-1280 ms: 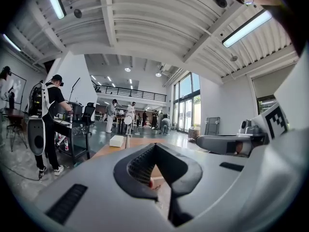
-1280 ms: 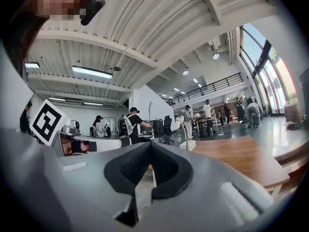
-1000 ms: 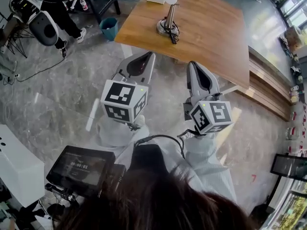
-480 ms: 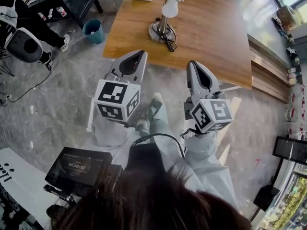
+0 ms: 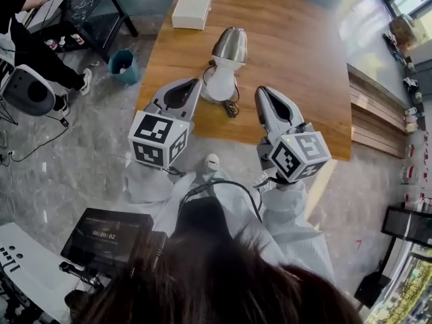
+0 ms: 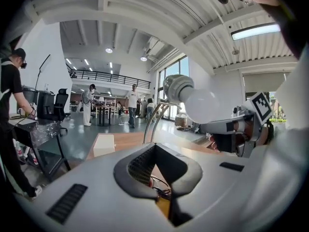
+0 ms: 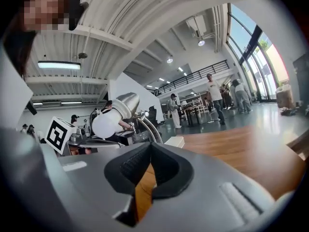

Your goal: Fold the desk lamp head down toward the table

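Note:
The desk lamp (image 5: 228, 46) stands near the front edge of the wooden table (image 5: 297, 52), its silver head raised and its white bulb (image 5: 221, 84) facing me. A black cable (image 5: 231, 107) lies coiled at its base. My left gripper (image 5: 195, 84) is shut and empty, just left of the bulb and apart from it. My right gripper (image 5: 260, 92) is shut and empty too, a little to the lamp's right. In the left gripper view the bulb (image 6: 205, 105) hangs above my closed left gripper (image 6: 155, 150). In the right gripper view the lamp head (image 7: 123, 103) is up and to the left of my right gripper (image 7: 151, 148).
A white box (image 5: 192, 7) lies at the table's far left. On the floor to the left are a blue bin (image 5: 123, 66), a dark stand (image 5: 101, 9) and a person by a black chair (image 5: 30, 90). A wooden bench (image 5: 378, 123) runs along the right. A tablet screen (image 5: 108, 235) sits below.
I have walked up to the table: the lamp has come much nearer. Both grippers, still shut, have moved forward from over the floor to the table's front edge, either side of the lamp.

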Tool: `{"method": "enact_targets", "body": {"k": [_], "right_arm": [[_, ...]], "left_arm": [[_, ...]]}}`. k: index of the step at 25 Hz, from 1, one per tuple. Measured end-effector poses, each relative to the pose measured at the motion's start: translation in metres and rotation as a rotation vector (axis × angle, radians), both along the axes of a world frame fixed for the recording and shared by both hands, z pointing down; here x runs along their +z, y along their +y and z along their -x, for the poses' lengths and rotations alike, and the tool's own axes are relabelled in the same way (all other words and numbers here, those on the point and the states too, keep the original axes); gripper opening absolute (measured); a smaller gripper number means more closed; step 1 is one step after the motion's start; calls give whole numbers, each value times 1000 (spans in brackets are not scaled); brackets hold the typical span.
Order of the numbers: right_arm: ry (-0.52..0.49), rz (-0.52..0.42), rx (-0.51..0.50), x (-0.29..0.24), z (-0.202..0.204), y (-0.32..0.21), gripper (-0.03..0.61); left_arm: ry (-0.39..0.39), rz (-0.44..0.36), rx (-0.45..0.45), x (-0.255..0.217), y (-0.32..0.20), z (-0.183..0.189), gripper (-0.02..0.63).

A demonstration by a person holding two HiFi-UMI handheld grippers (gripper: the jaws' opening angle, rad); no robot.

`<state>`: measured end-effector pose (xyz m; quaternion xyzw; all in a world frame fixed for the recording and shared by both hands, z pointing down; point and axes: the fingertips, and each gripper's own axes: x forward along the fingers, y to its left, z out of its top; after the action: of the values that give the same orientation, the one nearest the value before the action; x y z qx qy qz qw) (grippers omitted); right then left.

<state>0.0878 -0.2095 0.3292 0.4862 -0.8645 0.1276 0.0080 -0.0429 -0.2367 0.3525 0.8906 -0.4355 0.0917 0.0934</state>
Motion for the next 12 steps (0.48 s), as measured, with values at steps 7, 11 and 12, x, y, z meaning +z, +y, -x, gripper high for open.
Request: {"method": "enact_targets", "body": {"k": [7, 11, 12], "right_arm": [[-86, 114, -102, 14, 3, -57, 3], [-163, 227, -132, 23, 7, -80, 5], [-218, 261, -160, 21, 11, -85, 11]], "left_arm": [[14, 55, 94, 28, -44, -16, 3], [35, 147, 156, 55, -63, -20, 3], [45, 162, 167, 59, -68, -20, 5]]}}
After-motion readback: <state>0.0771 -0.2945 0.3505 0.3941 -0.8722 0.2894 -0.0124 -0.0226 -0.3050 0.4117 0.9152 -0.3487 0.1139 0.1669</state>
